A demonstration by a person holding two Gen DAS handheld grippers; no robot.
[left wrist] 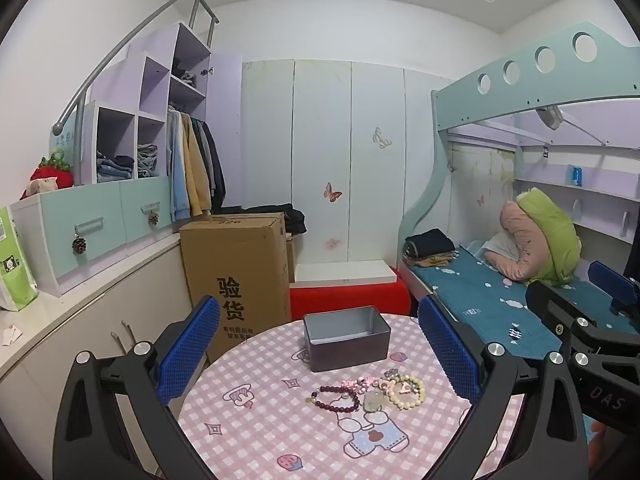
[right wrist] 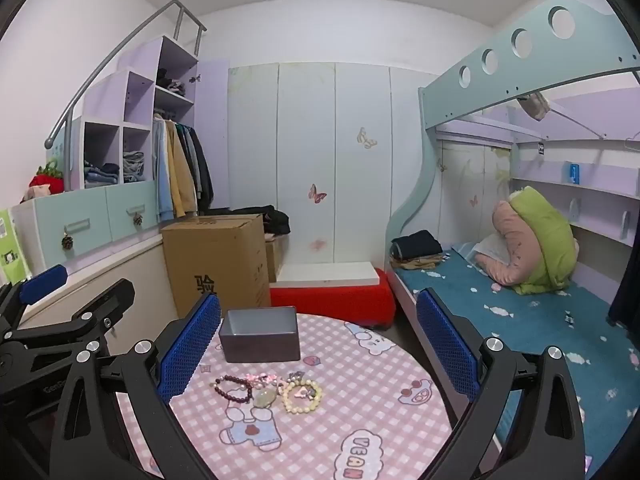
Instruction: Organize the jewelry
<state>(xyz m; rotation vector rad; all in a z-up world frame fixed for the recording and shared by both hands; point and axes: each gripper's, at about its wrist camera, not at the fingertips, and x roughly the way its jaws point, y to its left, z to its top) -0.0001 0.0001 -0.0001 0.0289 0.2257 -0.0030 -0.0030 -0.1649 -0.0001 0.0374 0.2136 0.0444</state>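
A small pile of jewelry lies on the round table with the pink checked cloth (left wrist: 248, 436) (right wrist: 360, 420): a dark purple bead bracelet (left wrist: 335, 397) (right wrist: 233, 389), a cream bead bracelet (left wrist: 408, 391) (right wrist: 302, 396), a pale jade pendant (left wrist: 374, 401) (right wrist: 265, 398) and pink pieces (left wrist: 358, 383) (right wrist: 262, 379). An open, empty grey tin box (left wrist: 346, 337) (right wrist: 260, 334) stands just behind them. My left gripper (left wrist: 320, 344) is open and empty above the near table. My right gripper (right wrist: 318, 340) is open and empty too, beside the left one.
A cardboard box (left wrist: 236, 272) (right wrist: 218, 264) and a red stool with a white board (left wrist: 348, 292) (right wrist: 332, 294) stand behind the table. A bed with blue sheet (left wrist: 492, 300) (right wrist: 540, 320) is on the right, a cabinet counter (left wrist: 80, 304) on the left.
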